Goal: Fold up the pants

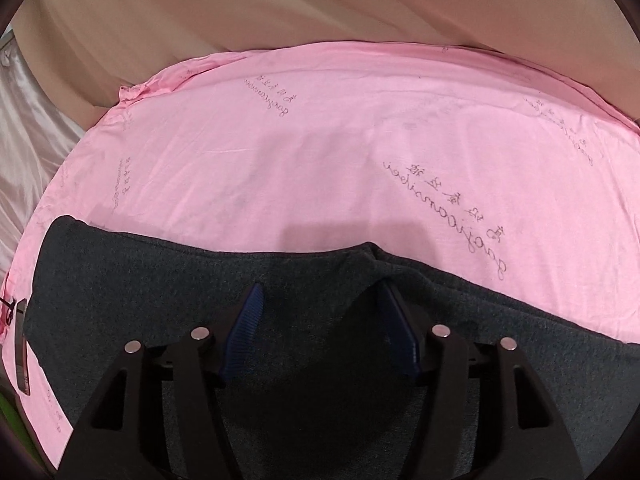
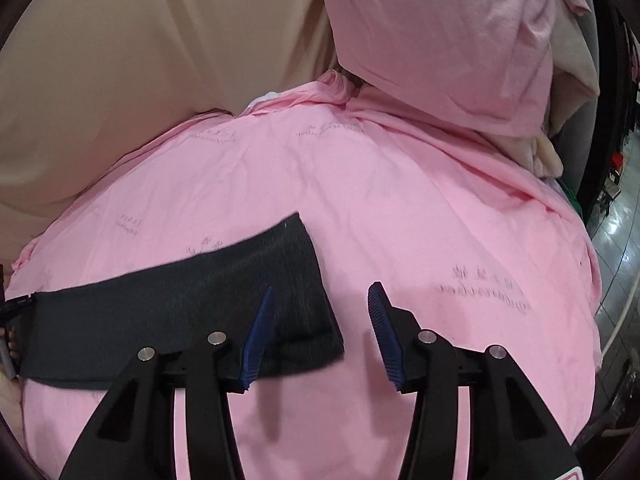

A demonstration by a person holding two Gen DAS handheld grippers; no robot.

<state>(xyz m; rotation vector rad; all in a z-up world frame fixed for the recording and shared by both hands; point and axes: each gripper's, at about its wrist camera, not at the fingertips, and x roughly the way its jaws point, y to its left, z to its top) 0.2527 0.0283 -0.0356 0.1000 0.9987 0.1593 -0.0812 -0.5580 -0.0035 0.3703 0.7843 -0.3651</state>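
Note:
Dark grey pants (image 1: 120, 280) lie flat on a pink sheet (image 1: 320, 140). In the left wrist view my left gripper (image 1: 320, 300) hovers over the pants near their far edge, where a small ridge of cloth (image 1: 370, 250) rises. Its blue pads (image 1: 250, 316) stand apart and press on nothing. In the right wrist view the pants (image 2: 180, 312) are a long folded band that ends in a straight edge. My right gripper (image 2: 322, 290) is open astride that end, with the left pad (image 2: 260, 320) over the cloth and the right pad over bare sheet.
The pink sheet (image 2: 400, 200) carries printed writing and covers a bed. Beige fabric (image 1: 200, 20) hangs behind it. A pink pillow (image 2: 440, 40) lies at the far right corner. Tiled floor (image 2: 616, 224) shows past the bed's right edge. A narrow dark glossy object (image 1: 22, 344) sits at the left edge.

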